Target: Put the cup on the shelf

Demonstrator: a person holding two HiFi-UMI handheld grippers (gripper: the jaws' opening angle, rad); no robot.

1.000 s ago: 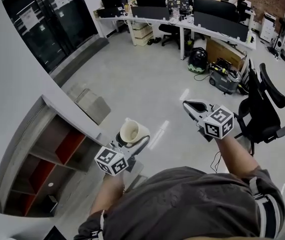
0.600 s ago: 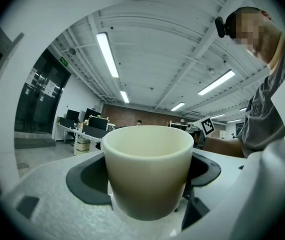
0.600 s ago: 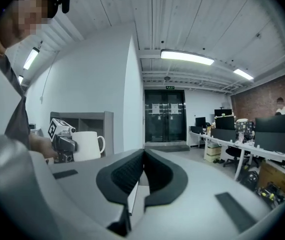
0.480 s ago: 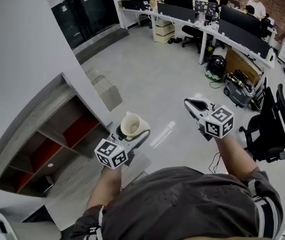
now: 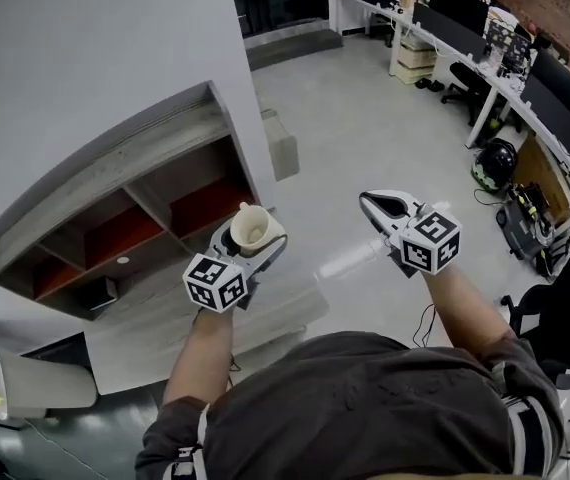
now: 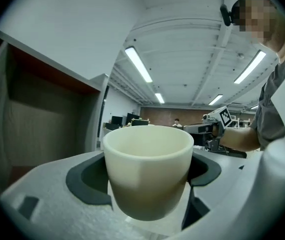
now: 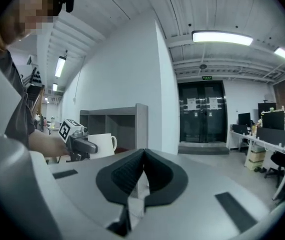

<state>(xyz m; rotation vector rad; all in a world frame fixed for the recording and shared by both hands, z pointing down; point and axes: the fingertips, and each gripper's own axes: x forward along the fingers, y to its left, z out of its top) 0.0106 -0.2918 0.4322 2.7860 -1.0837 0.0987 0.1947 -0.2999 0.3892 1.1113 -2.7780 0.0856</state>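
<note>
The left gripper (image 5: pixel 256 242) has its jaws clamped on the upright cup (image 5: pixel 248 225), with the shelf (image 5: pixel 125 158) just ahead to its left (right gripper (image 5: pixel 370 203) pinched together, empty, farther off)

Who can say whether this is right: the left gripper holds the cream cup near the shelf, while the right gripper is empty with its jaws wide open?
One detail is wrong: the right gripper is empty, but its jaws are pressed together, not wide open, as the right gripper view shows. The left gripper does hold the cream cup near the shelf.
</note>
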